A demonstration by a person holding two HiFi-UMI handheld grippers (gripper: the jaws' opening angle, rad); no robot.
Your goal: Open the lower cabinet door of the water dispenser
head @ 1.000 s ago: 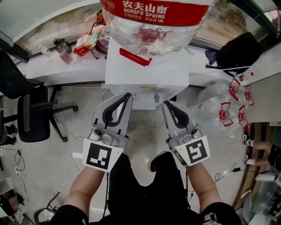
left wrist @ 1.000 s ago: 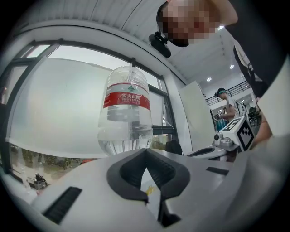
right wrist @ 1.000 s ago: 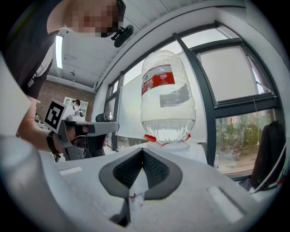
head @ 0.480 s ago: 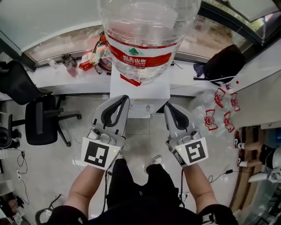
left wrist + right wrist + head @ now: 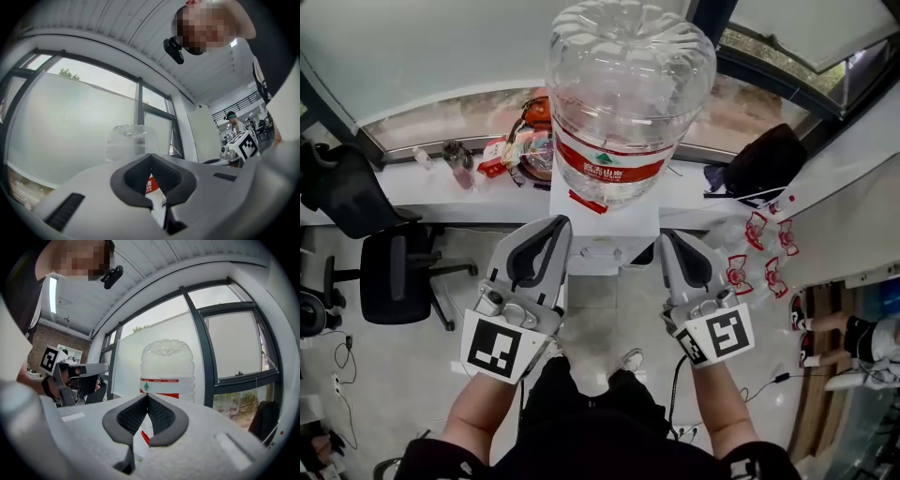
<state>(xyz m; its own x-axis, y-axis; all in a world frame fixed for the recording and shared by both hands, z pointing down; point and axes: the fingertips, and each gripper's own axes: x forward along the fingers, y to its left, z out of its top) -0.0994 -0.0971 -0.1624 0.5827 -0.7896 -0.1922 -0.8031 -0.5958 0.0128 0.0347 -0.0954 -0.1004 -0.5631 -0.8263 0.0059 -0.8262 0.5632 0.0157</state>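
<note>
**Tongs high, door out of sight below**

The left tongs (image 5: 557, 225) and right tongs (image 5: 671, 236) are both staying fully closed and gripping nothing, hovering at seven and five o'clock of the water bottle (image 5: 623, 103). The dispenser (image 5: 609, 225) is standing between them at twelve o'clock, and its body is hiding the lower door. I am judging the best approach to be dropping low, parting one pair and catching the door's free edge.

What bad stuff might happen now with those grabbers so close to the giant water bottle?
The left gripper and right gripper are held high, close to the water bottle. A bump might rock it on the water dispenser. Both have their fingers shut and empty, so at the low door they might slip off rather than grip it.
</note>
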